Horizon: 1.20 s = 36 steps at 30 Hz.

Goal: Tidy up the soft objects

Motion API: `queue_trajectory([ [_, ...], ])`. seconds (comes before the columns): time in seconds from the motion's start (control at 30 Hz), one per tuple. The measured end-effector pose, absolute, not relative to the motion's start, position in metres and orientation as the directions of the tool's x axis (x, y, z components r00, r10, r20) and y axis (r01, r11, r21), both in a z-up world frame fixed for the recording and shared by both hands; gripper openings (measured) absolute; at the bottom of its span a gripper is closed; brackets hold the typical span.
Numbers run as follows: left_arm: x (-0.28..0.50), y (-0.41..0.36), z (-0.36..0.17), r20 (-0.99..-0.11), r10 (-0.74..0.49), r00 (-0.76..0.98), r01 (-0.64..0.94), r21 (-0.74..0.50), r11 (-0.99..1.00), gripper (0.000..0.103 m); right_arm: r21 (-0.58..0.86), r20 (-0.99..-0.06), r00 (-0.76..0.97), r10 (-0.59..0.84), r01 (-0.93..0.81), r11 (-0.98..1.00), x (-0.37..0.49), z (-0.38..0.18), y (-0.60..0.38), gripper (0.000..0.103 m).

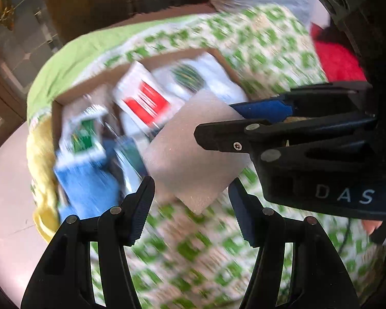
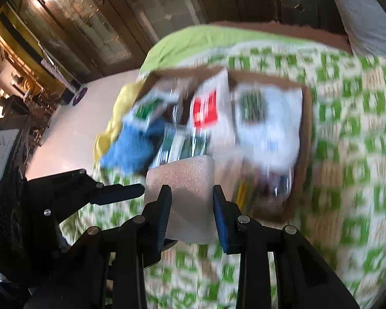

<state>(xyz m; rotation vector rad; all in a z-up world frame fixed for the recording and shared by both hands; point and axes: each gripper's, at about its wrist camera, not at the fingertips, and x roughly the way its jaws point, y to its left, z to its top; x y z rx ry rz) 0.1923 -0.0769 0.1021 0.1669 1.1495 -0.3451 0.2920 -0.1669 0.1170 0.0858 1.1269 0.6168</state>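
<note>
My right tool [image 2: 191,215] gripped the white foam block [image 2: 182,180] over the cardboard box [image 2: 305,134]; my left tool [image 1: 190,206] gaped empty.

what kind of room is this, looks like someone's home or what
Probably a bedroom in a home: a bed with a green checked bedspread, a grey pillow at its head, and dark wooden cabinets along the wall. A cardboard box of packets sits on the bed.

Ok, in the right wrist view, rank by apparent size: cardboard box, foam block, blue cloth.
1. cardboard box
2. foam block, inflated by nearness to the camera
3. blue cloth, not much smaller than the foam, so that order is unsure
</note>
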Motion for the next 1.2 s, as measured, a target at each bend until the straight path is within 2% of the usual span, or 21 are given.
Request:
queue_trajectory([
  [0.2,0.25,-0.047,0.093,-0.902,-0.104,0.418,0.204,-0.018,0.979,0.06,0.36,-0.81,0.331,0.485,-0.373,0.855,0.352,0.108,-0.15,0.032],
  [0.3,0.25,-0.037,0.091,-0.895,-0.075,0.439,0.178,0.005,0.984,0.06,0.336,-0.808,0.368,0.46,-0.353,0.873,0.365,0.107,-0.152,0.033],
  [0.33,0.247,-0.036,0.092,-0.892,-0.072,0.446,0.18,0.01,0.984,0.06,0.333,-0.802,0.382,0.459,-0.353,0.874,0.364,0.108,-0.156,0.042],
  [0.37,0.244,-0.037,0.091,-0.891,-0.066,0.45,0.179,0.017,0.984,0.06,0.335,-0.793,0.393,0.465,-0.356,0.872,0.364,0.11,-0.16,0.054],
  [0.4,0.239,-0.038,0.091,-0.891,-0.047,0.453,0.173,0.036,0.984,0.061,0.336,-0.787,0.405,0.466,-0.353,0.873,0.363,0.111,-0.165,0.058],
  [0.53,0.205,-0.042,0.105,-0.851,0.029,0.524,0.137,0.118,0.984,0.061,0.353,-0.764,0.448,0.465,-0.313,0.882,0.338,0.117,-0.191,0.061],
  [0.63,0.179,-0.042,0.114,-0.825,0.035,0.564,0.087,0.101,0.991,0.061,0.339,-0.768,0.467,0.439,-0.284,0.897,0.31,0.118,-0.206,0.076],
  [0.7,0.166,-0.04,0.116,-0.832,0.022,0.555,0.054,0.062,0.997,0.061,0.331,-0.777,0.457,0.432,-0.286,0.899,0.285,0.113,-0.211,0.077],
  [0.83,0.151,-0.042,0.114,-0.844,0.001,0.537,0.03,0.02,0.999,0.07,0.332,-0.799,0.417,0.434,-0.296,0.896,0.241,0.096,-0.214,0.078],
  [1.2,0.13,-0.052,0.126,-0.814,0.089,0.574,-0.007,0.104,0.995,0.07,0.314,-0.839,0.35,0.416,-0.312,0.897,0.203,0.071,-0.197,0.078],
])
